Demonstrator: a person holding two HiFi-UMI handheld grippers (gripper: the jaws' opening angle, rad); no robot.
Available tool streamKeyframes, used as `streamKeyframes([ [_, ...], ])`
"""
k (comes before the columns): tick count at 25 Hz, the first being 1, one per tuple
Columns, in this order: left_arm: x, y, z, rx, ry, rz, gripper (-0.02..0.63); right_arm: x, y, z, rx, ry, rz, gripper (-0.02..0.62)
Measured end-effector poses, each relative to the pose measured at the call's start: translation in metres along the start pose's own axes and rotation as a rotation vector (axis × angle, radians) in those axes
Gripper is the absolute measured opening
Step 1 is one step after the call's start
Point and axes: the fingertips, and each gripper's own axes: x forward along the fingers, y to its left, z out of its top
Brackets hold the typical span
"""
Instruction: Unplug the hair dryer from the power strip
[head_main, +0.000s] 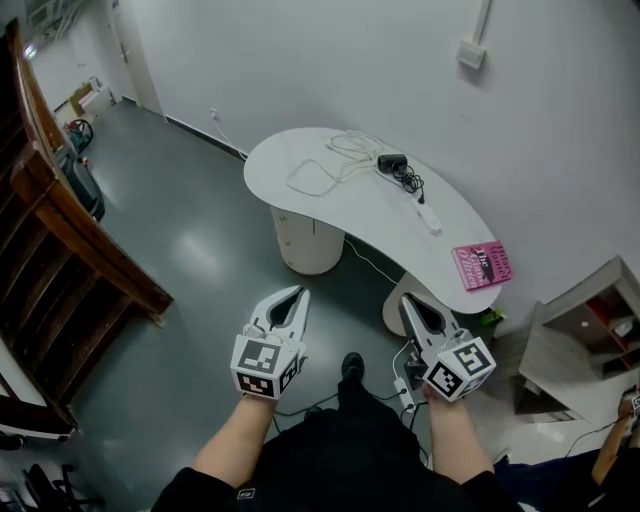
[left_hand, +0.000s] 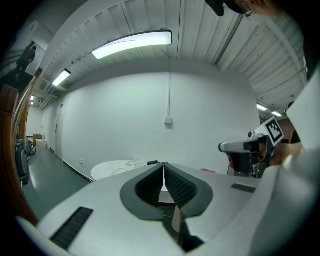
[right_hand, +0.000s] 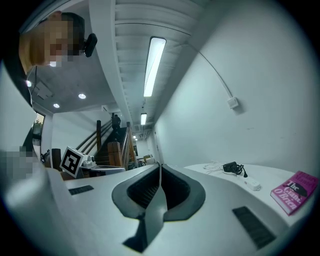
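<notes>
The black hair dryer (head_main: 392, 162) lies on the white curved table (head_main: 300, 150) with its dark cord coiled beside it. A white power strip (head_main: 428, 216) lies just this side of it on the tabletop. Both grippers hang well short of the table, over the floor. My left gripper (head_main: 299, 291) is shut and empty, and so is my right gripper (head_main: 405, 298). In the right gripper view the jaws (right_hand: 160, 164) meet, with the hair dryer (right_hand: 231, 167) and power strip (right_hand: 252, 184) far off to the right. In the left gripper view the shut jaws (left_hand: 163, 164) point at the distant table (left_hand: 112, 169).
A pink book (head_main: 483, 265) lies at the table's near right end, and a loose white cable (head_main: 330, 165) at its far side. A wooden staircase (head_main: 60, 250) runs down the left. A low shelf unit (head_main: 585, 340) stands right. Another strip and cords (head_main: 403, 390) lie on the floor by my feet.
</notes>
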Motion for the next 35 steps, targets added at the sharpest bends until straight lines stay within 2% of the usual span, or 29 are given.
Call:
streamKeyframes([
  [6, 0.048, 0.005, -0.004, 0.015, 0.045, -0.008, 0.018, 0.031, -0.039, -0.003, 0.04, 0.0, 0.029, 0.035],
  [17, 0.194, 0.006, 0.014, 0.045, 0.094, -0.042, 0.018, 0.084, -0.169, 0.021, 0.071, -0.015, 0.047, 0.035],
  [23, 0.254, -0.003, 0.03, 0.061, 0.097, -0.066, 0.018, 0.091, -0.218, 0.033, 0.07, -0.02, 0.045, 0.037],
  [31, 0.316, -0.012, 0.04, 0.06, 0.086, -0.152, 0.018, 0.096, -0.265, 0.037, 0.082, -0.021, -0.033, 0.035],
  [35, 0.352, -0.011, 0.039, 0.06, 0.09, -0.218, 0.018, 0.102, -0.29, 0.034, 0.087, -0.009, -0.101, 0.035],
])
